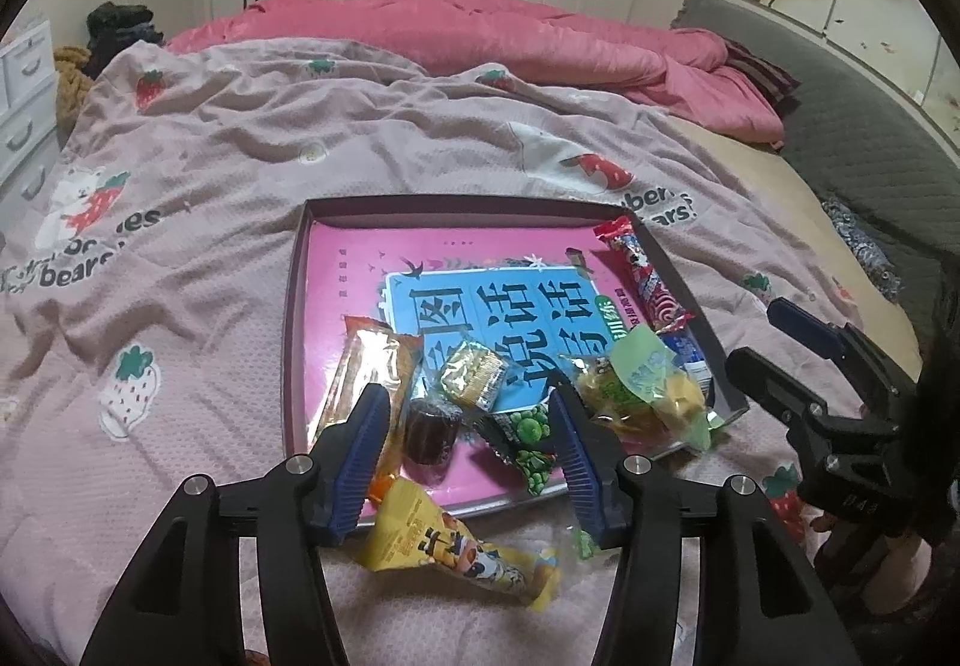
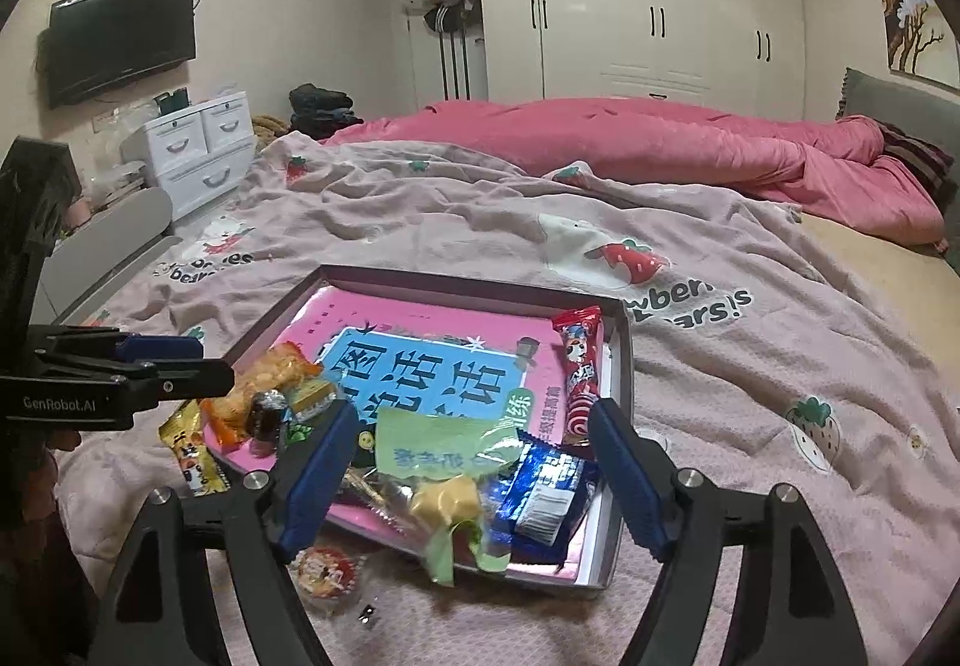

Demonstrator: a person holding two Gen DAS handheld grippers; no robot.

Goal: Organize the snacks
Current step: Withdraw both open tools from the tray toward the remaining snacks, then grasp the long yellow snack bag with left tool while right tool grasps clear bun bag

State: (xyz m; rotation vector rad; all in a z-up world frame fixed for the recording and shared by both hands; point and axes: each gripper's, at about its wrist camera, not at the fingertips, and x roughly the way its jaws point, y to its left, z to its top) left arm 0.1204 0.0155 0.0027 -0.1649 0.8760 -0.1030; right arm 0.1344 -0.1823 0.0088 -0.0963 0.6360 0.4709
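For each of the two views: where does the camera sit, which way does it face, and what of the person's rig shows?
Left wrist: sits behind the left tongs, looking down over the near left part of the shallow box on the bed; the right tongs enter at right.
Right wrist: sits behind the right tongs, facing the box's near right corner; the left tongs enter at left.
Shared: box, pink book, red snack stick, green-topped bag, yellow packet, wardrobe.
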